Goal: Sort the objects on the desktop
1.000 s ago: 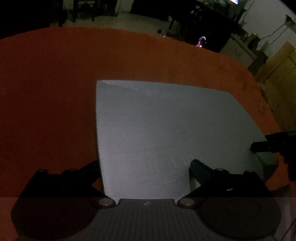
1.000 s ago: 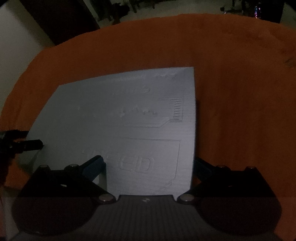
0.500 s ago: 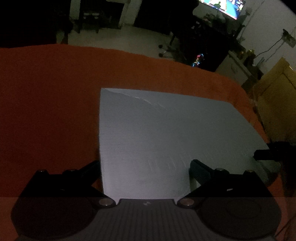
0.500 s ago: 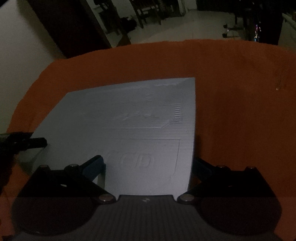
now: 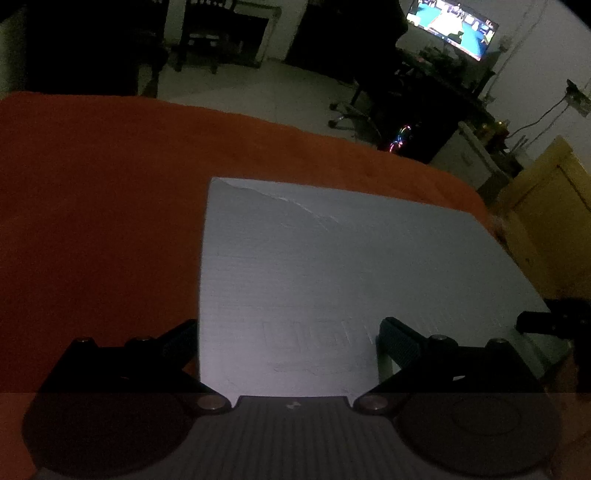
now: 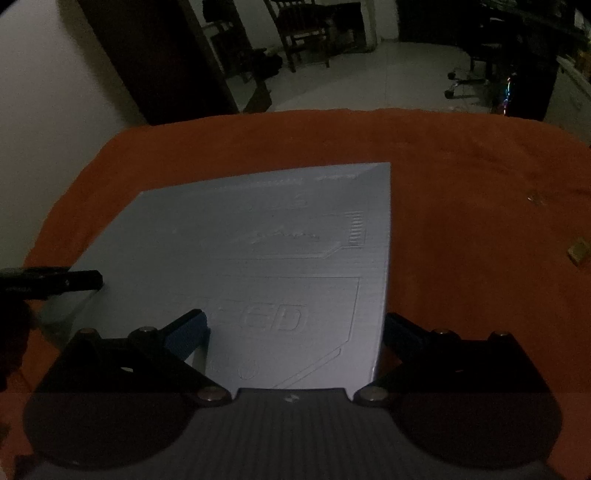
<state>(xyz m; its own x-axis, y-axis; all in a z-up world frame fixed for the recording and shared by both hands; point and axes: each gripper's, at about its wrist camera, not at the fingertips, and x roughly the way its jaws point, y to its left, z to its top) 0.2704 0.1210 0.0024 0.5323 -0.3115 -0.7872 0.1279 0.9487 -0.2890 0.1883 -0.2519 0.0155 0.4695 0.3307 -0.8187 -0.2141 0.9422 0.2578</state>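
A large flat pale blue box with embossed lettering fills the middle of both views, above the orange-red tablecloth. My left gripper holds its left end, with one finger outside the box's left edge and the other against its top. My right gripper holds the box at its right end in the same way. Each view shows the other gripper's dark fingertip at the box's far corner: the right fingertip and the left fingertip. The box's underside is hidden.
A small yellowish object and a tiny scrap lie on the cloth to the right. Past the table edge are a yellow cabinet, a lit screen, an office chair and wooden chairs on a pale floor.
Both grippers have tilted up and risen with the box fixed between their fingers. More of the room beyond the table shows and less cloth.
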